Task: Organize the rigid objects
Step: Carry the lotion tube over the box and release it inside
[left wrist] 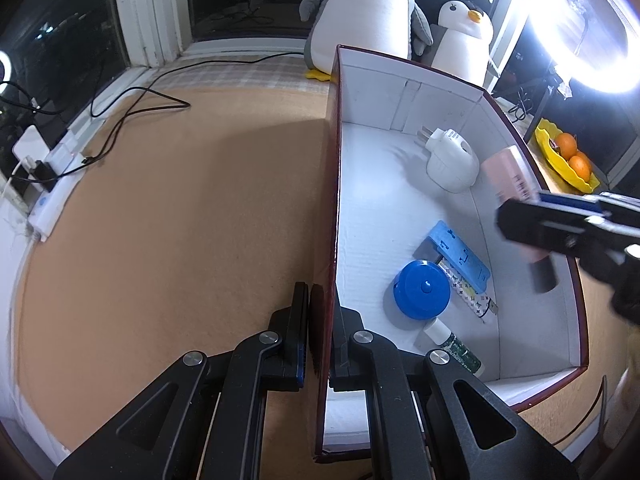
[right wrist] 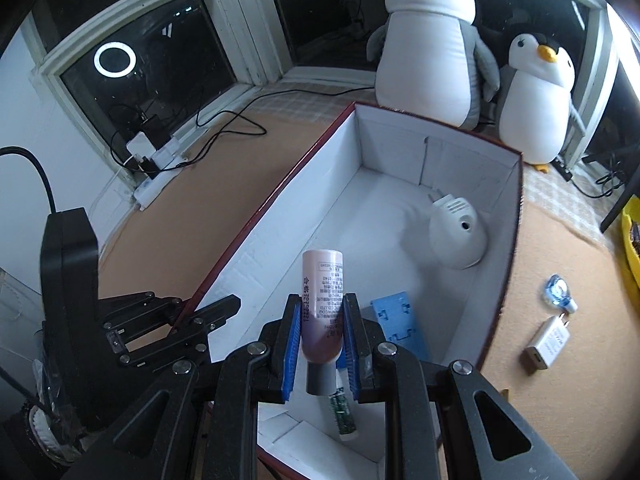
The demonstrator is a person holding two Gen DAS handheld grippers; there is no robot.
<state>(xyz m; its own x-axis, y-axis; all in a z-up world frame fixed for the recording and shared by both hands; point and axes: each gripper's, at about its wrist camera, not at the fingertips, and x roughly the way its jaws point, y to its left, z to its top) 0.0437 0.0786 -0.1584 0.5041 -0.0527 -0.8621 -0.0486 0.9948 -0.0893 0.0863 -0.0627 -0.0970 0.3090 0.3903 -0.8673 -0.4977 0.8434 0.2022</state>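
the left gripper [left wrist: 320, 320] is clamped on the box [right wrist: 516, 216] wall, seemingly to steady it while things go in. the right gripper [right wrist: 320, 328] is closed on a pink tube [right wrist: 322, 280], holding it over the box interior above the blue holder [right wrist: 400, 324], likely for dropping beside the items already inside.

The box [left wrist: 404, 184] is made of matt white cardboard inside, edged in dark red. The table [left wrist: 172, 200] is covered in a matt, felt-like tan surface. The pink tube [right wrist: 322, 300] is seen as smooth plastic with a soft sheen, and the blue round case [left wrist: 422, 289] as glossy plastic.
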